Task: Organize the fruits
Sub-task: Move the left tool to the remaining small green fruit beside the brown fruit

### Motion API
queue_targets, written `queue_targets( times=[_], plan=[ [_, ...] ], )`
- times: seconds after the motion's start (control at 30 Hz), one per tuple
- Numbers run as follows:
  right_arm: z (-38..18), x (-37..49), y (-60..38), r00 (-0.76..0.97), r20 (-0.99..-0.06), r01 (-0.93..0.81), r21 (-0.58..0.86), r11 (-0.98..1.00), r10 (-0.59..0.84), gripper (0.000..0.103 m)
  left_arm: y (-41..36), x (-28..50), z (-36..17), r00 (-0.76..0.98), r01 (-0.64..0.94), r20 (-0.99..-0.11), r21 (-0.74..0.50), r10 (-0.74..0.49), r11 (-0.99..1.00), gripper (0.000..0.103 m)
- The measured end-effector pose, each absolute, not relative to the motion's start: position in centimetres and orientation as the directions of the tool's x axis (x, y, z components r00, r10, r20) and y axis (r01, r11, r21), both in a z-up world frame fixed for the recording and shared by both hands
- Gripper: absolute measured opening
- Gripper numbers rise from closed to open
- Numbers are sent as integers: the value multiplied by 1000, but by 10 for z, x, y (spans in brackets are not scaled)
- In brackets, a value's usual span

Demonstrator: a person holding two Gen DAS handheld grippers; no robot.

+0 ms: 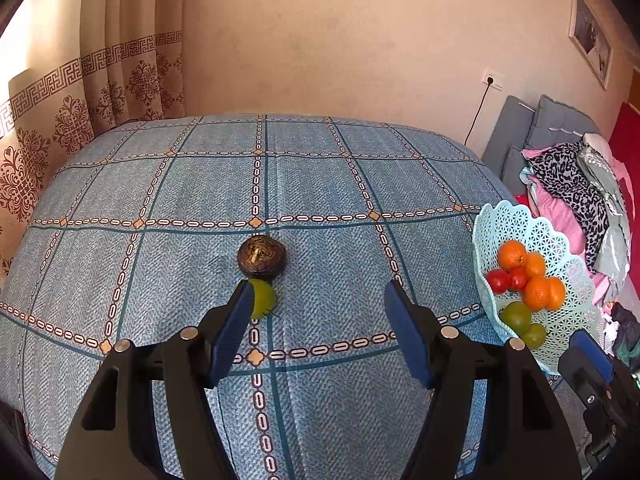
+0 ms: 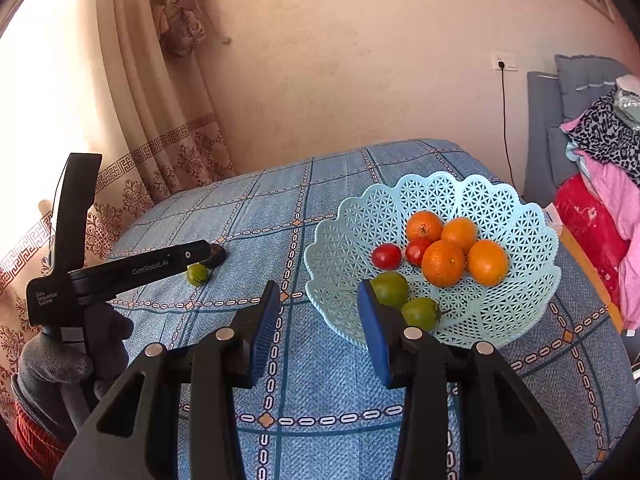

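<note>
Both tools wide, empty. Your left tool [image 1: 320, 300] nears green fruit [image 1: 264, 299]; its finger may knock it rolling against the dark fruit [image 1: 261, 258].

My left camera looks forward, low over the table [image 1: 320, 184], toward the far wall. My right camera sits right of it, facing the basket [image 2: 520, 304] closely. Both 2 views share the basket.

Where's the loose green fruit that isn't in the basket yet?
On the tablecloth, the green fruit sits just in front of the dark round fruit, beside the left tool's left finger and well left of the basket.
</note>
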State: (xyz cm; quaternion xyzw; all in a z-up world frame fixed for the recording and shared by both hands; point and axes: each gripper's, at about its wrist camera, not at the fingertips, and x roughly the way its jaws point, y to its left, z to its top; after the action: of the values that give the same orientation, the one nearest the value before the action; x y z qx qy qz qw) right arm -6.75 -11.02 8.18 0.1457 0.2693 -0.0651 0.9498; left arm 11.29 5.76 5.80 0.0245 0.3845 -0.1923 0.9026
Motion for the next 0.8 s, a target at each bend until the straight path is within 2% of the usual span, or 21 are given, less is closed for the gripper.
queue_targets(
  times=[0.3, 0.47, 0.5, 0.7, 0.8],
  plan=[
    [83, -60, -86, 846, -533, 142, 207, 968, -10, 42, 71, 135, 44, 624, 312, -732, -90, -275, 946, 69],
    [82, -55, -80, 839, -544, 123, 206, 971, 9, 42, 73, 147, 32, 615, 295, -748, -75, -249, 953, 66],
    [81, -55, -79, 837, -547, 119, 204, 972, 12, 42, 73, 149, 30, 612, 293, -752, -74, -246, 953, 62],
    [76, -48, -74, 824, -566, 109, 201, 973, 24, 42, 73, 157, 15, 585, 296, -774, -76, -243, 952, 53],
    [74, -45, -71, 818, -574, 104, 199, 974, 30, 42, 74, 162, 9, 570, 297, -784, -83, -246, 951, 36]
  ],
)
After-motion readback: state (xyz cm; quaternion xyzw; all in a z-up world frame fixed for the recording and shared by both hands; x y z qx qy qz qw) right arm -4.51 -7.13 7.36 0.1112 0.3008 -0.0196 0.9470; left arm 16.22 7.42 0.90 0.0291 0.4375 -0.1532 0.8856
